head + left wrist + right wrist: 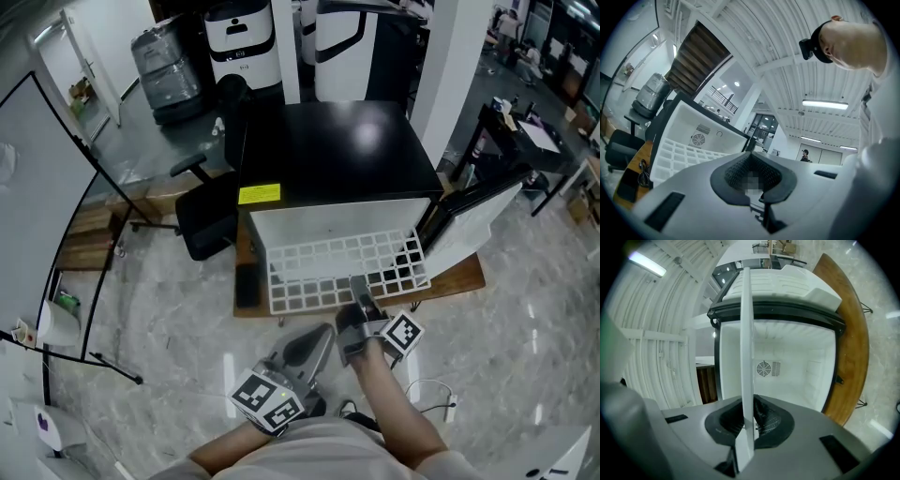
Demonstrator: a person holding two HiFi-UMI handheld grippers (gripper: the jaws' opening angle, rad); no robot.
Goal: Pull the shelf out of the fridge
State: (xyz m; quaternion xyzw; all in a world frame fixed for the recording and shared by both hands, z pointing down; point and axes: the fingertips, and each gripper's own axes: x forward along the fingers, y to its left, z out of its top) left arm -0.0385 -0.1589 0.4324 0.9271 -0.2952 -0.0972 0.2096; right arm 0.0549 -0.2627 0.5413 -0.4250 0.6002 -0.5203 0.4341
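Note:
A black mini fridge [328, 150] stands on a low wooden platform [461, 276] with its door [473, 223] swung open to the right. Its white grid shelf [328, 270] sticks out of the white interior toward me. My right gripper [358, 284] is shut on the shelf's front edge. In the right gripper view the shelf [746, 333] runs edge-on as a white strip between the pads [764, 420], with the fridge's back wall and fan [764, 368] behind. My left gripper [322, 333] hangs below the shelf, apart from it, shut [750, 180] and holding nothing.
A black office chair [208, 217] stands left of the fridge. A yellow label [260, 194] sits on the fridge top's front edge. White machines [239, 42] and a pillar [450, 66] stand behind. A black stand [89, 356] rests on the marble floor at my left.

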